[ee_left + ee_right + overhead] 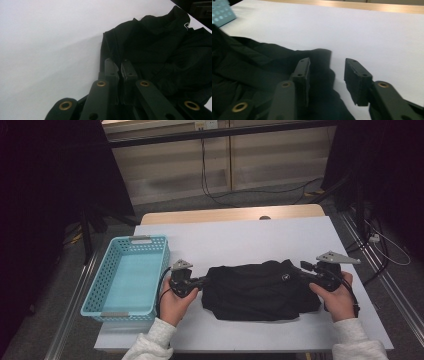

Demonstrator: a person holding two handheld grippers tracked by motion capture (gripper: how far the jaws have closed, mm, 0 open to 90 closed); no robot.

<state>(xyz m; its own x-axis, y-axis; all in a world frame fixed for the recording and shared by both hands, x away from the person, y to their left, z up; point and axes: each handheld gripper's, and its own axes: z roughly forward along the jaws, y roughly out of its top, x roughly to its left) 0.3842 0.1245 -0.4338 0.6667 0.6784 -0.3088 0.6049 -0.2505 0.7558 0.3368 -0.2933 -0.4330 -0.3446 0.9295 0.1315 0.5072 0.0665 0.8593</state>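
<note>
A black garment (pixel 260 290) lies folded in a rough rectangle on the white table (pixel 250 237), near its front edge. My left gripper (pixel 202 282) is at the garment's left edge, and in the left gripper view its jaws (pixel 120 65) stand nearly together, pinching the edge of the dark cloth (pixel 160 50). My right gripper (pixel 302 270) is at the garment's right end. In the right gripper view it (pixel 327 67) is open, with a rolled fold of the cloth (pixel 249 65) lying between the jaws beside the left pad and apart from the right pad.
A light blue perforated basket (pixel 140 241) stands on the table's left side; its corner shows in the right gripper view (pixel 222 12). Bare white tabletop stretches behind the garment. Cables and dark stands surround the table on the floor.
</note>
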